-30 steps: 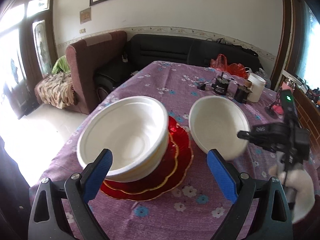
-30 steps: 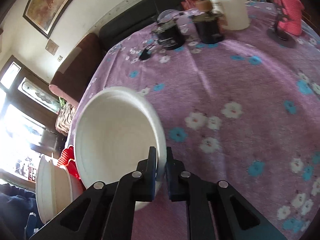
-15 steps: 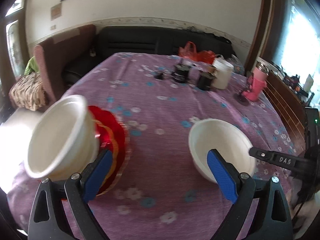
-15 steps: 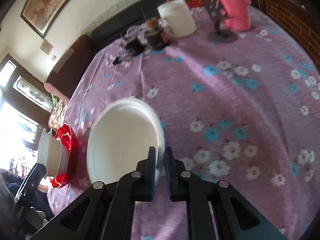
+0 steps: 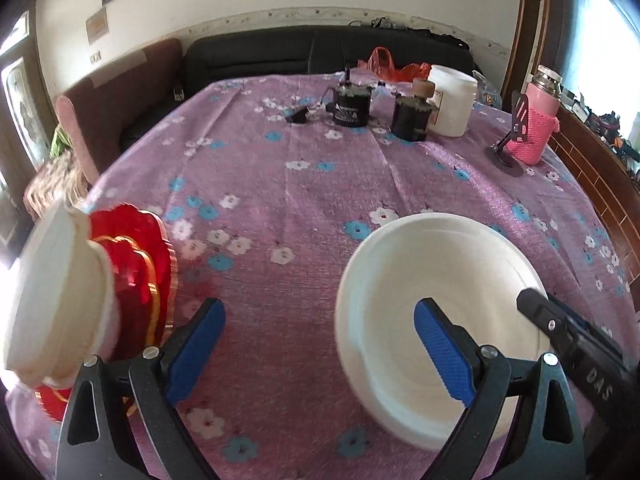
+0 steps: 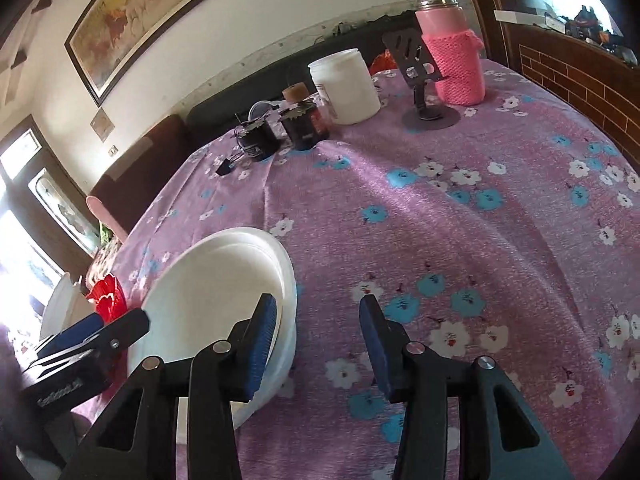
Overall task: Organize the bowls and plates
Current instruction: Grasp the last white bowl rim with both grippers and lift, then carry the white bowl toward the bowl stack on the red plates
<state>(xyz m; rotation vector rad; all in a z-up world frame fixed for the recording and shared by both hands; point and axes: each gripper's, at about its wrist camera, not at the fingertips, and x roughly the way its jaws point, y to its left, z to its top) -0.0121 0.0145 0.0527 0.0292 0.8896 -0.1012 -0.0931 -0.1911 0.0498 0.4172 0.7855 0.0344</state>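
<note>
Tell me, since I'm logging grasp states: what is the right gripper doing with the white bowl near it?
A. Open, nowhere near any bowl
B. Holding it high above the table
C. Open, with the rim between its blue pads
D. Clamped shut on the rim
C: the right gripper is open, one blue pad inside the white bowl and the other outside its rim.

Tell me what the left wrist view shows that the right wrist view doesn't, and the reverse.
Only the left wrist view shows the red plates plainly, with white bowls stacked on them, beside the open left gripper.

Only the right wrist view shows the whole framed painting and the open right gripper, astride the bowl's rim but not gripping it.

Both show the lone white bowl on the purple cloth, the white jar and the pink flask.
</note>
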